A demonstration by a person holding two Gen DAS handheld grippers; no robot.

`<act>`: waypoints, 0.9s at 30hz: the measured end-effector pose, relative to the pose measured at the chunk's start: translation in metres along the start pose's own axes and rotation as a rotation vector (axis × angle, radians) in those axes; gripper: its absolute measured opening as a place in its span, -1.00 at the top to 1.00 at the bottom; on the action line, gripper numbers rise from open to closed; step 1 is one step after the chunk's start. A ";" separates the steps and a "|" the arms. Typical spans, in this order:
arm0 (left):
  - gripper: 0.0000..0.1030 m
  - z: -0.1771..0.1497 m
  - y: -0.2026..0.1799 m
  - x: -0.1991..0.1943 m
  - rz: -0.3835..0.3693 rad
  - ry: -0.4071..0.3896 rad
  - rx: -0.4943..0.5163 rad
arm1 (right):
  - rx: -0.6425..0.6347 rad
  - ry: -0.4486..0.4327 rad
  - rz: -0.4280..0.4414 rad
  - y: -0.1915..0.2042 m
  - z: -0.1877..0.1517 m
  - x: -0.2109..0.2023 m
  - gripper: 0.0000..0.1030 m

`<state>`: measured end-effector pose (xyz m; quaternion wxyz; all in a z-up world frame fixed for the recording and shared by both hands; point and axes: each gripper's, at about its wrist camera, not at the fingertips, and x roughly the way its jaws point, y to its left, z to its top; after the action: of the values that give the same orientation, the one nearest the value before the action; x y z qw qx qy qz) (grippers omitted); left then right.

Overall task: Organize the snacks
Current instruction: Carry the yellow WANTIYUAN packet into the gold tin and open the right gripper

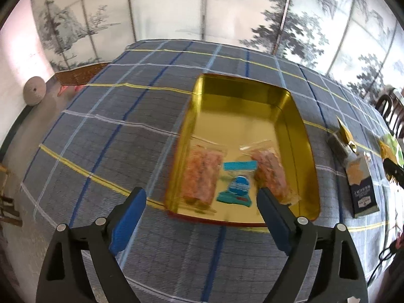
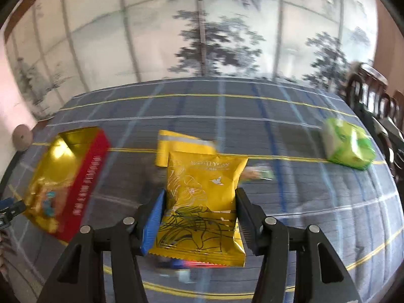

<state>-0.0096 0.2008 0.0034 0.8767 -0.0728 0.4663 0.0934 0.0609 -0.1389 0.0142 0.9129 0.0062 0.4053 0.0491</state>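
where plaid tablecloth meets tree-painted wall

Ahead of my tongs spreads a grey checked tablecloth crossed by blue, white and yellow lines. Beyond it stands a pale wall screen painted with dark trees. Far off to my left a round grey disc leans at the wall; dark wooden chairs stand right.
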 end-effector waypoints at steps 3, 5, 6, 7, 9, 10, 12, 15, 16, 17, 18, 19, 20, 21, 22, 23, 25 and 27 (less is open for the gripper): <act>-0.70 -0.001 0.013 -0.003 0.021 -0.006 -0.037 | -0.029 0.007 0.058 0.032 0.000 -0.002 -0.08; -0.70 -0.001 0.022 -0.004 0.026 -0.007 -0.060 | -0.062 0.006 0.086 0.057 0.000 -0.002 -0.08; -0.70 -0.002 0.027 -0.005 0.029 -0.011 -0.070 | -0.071 0.009 0.105 0.066 0.001 -0.001 -0.08; -0.70 -0.002 0.031 -0.006 0.034 -0.011 -0.077 | -0.083 0.011 0.123 0.076 0.000 -0.001 -0.08; -0.70 -0.004 0.041 -0.008 0.048 -0.013 -0.093 | -0.116 0.015 0.143 0.098 -0.001 0.001 -0.08; -0.70 -0.005 0.046 -0.008 0.057 -0.012 -0.099 | -0.127 0.020 0.162 0.109 -0.001 0.003 -0.08; -0.70 -0.007 0.053 -0.009 0.075 -0.009 -0.112 | -0.153 0.022 0.177 0.127 -0.004 0.004 -0.08; -0.70 -0.011 0.063 -0.009 0.105 -0.008 -0.130 | -0.178 0.042 0.206 0.150 -0.006 0.008 -0.08; -0.70 -0.013 0.067 -0.008 0.114 -0.002 -0.135 | -0.187 0.048 0.213 0.157 -0.006 0.010 -0.08; -0.70 -0.014 0.070 -0.008 0.118 0.001 -0.139 | -0.198 0.048 0.213 0.162 -0.007 0.010 -0.08; -0.70 -0.015 0.073 -0.008 0.120 0.005 -0.143 | -0.211 0.051 0.213 0.169 -0.007 0.012 -0.08; -0.70 -0.016 0.076 -0.008 0.125 0.009 -0.146 | -0.220 0.057 0.215 0.174 -0.009 0.012 -0.08; -0.70 -0.018 0.078 -0.009 0.130 0.009 -0.148 | -0.231 0.062 0.218 0.181 -0.009 0.015 -0.08; -0.70 -0.019 0.079 -0.009 0.133 0.009 -0.150 | -0.240 0.063 0.217 0.185 -0.009 0.016 -0.08; -0.70 -0.020 0.082 -0.009 0.135 0.009 -0.155 | -0.250 0.064 0.216 0.189 -0.009 0.017 -0.08; -0.71 -0.021 0.084 -0.009 0.136 0.011 -0.159 | -0.259 0.067 0.218 0.193 -0.008 0.020 -0.08; -0.71 -0.022 0.087 -0.010 0.137 0.015 -0.168 | -0.276 0.069 0.220 0.202 -0.009 0.023 -0.08; -0.70 -0.023 0.090 -0.011 0.140 0.016 -0.175 | -0.296 0.070 0.216 0.211 -0.010 0.027 -0.08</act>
<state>-0.0552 0.2823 -0.0041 0.8545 -0.1170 0.4674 0.1943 0.0539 0.0732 -0.0018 0.8785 -0.0866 0.4222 0.2062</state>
